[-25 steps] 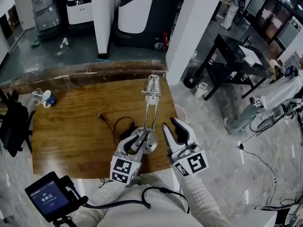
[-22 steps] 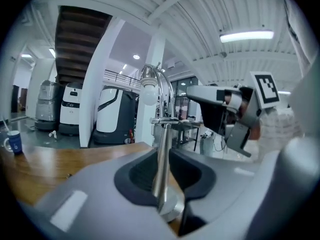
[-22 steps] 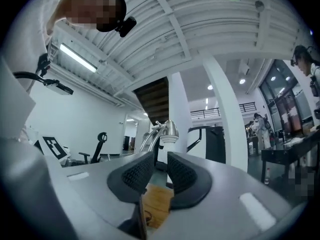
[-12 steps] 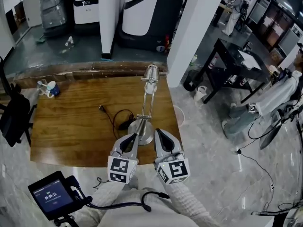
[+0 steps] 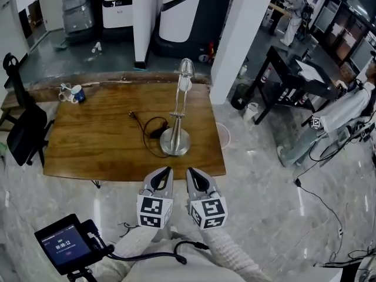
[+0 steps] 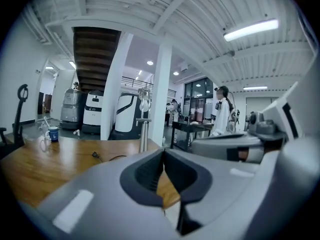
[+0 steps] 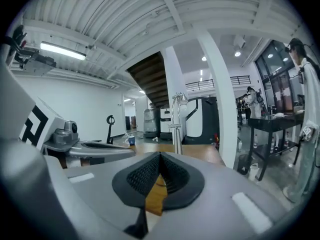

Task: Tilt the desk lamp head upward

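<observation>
**Pulling back from the lamp, claws shut and empty**

We have drawn both claws off the desk [image 5: 88, 140]. A second ago they worked at the lamp's base. Now the left claw [image 5: 166, 172] and right claw [image 5: 191, 173] hang side by side just short of the desk's near edge, each closed on nothing. The desk lamp [image 5: 175, 141] stands alone toward the desk's right side, with its cord [image 5: 144, 131] looped beside the base and its head [image 5: 185, 69] raised at the far edge. We judge the tilt done, though the head's exact angle is hard to read.
</observation>
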### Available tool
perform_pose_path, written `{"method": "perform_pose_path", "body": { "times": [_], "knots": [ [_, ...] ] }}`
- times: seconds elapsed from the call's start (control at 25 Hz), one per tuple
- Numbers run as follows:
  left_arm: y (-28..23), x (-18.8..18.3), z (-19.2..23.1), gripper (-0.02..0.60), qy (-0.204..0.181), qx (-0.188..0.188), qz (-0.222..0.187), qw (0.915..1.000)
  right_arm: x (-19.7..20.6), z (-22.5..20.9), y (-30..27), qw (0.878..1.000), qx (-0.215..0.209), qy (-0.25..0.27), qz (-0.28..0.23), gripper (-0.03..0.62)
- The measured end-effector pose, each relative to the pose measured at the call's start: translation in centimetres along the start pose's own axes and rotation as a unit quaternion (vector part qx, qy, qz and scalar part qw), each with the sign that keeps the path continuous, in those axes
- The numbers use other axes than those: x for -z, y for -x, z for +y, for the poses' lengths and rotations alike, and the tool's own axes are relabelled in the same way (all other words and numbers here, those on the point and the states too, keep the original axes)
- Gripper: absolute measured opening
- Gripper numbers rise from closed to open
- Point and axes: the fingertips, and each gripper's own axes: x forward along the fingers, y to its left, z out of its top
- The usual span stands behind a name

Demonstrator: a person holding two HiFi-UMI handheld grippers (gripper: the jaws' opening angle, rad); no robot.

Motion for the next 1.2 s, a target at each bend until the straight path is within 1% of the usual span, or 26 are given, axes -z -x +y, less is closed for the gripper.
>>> {"method": "perform_pose_path", "body": {
  "times": [0.12, 0.28, 0.36, 0.48, 0.64, 0.76, 1.2],
  "knots": [
    [1.9, 0.7, -1.2, 0.008, 0.000, 0.010, 0.012, 0.9999, 0.9, 1.3, 1.6, 1.000, 0.003, -0.012, 0.008, -0.006],
    [4.0, 0.1, -1.1, 0.008, -0.003, 0.024, 0.019, 0.9995, 0.4, 3.7, 2.5, 0.999, 0.012, -0.028, 0.015, -0.006],
    [4.5, -0.3, -0.7, 0.008, 0.006, 0.028, 0.022, 0.9993, 0.0, 4.5, 2.7, 0.999, 0.019, -0.033, 0.017, -0.006],
    [5.1, -0.3, 0.4, 0.008, 0.025, 0.028, 0.022, 0.9991, -0.1, 5.5, 2.6, 0.999, 0.031, -0.028, 0.020, -0.005],
    [5.2, 1.2, 1.2, 0.008, 0.024, 0.029, 0.030, 0.9988, 0.4, 5.5, 2.8, 0.999, 0.043, -0.025, 0.013, -0.005],
    [5.4, 1.2, 1.4, 0.008, 0.020, 0.035, 0.032, 0.9987, 0.0, 5.6, 3.0, 0.998, 0.049, -0.025, 0.007, -0.006],
    [5.3, 1.5, 0.8, 0.008, 0.014, 0.053, 0.033, 0.9980, 0.0, 6.3, 2.8, 0.999, 0.037, -0.021, 0.010, -0.005]
  ]
}}
